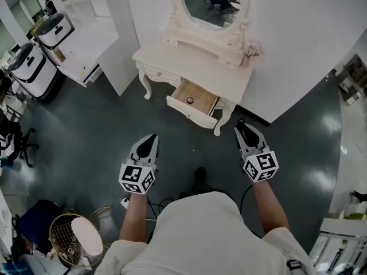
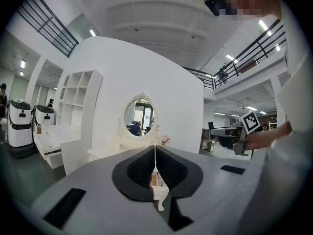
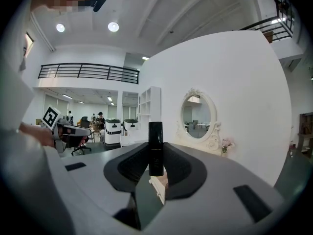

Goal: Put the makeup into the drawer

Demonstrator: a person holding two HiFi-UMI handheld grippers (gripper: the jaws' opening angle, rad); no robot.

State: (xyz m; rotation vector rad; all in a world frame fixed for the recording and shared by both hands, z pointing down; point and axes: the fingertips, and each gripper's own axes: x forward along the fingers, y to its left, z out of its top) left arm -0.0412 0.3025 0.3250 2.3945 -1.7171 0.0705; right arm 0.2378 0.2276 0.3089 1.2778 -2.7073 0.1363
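Note:
A white dressing table (image 1: 195, 59) with an oval mirror (image 1: 209, 2) stands against the wall ahead. Its drawer (image 1: 191, 113) is pulled open, and a small round item (image 1: 190, 100) lies inside. My right gripper (image 1: 241, 125) hovers over the floor just right of the drawer. It is shut on a black makeup tube (image 3: 155, 148), which stands upright between the jaws of this right gripper (image 3: 156, 156). My left gripper (image 1: 151, 138) hangs lower left of the drawer. In its own view the left gripper (image 2: 155, 153) has its jaws pressed together on nothing.
A white shelf unit (image 1: 86, 44) stands to the left of the table, with two white-and-black machines (image 1: 34, 67) beside it. A wire basket (image 1: 69, 236) and cables lie on the dark floor by my left arm. My shoe (image 1: 199, 176) is between the grippers.

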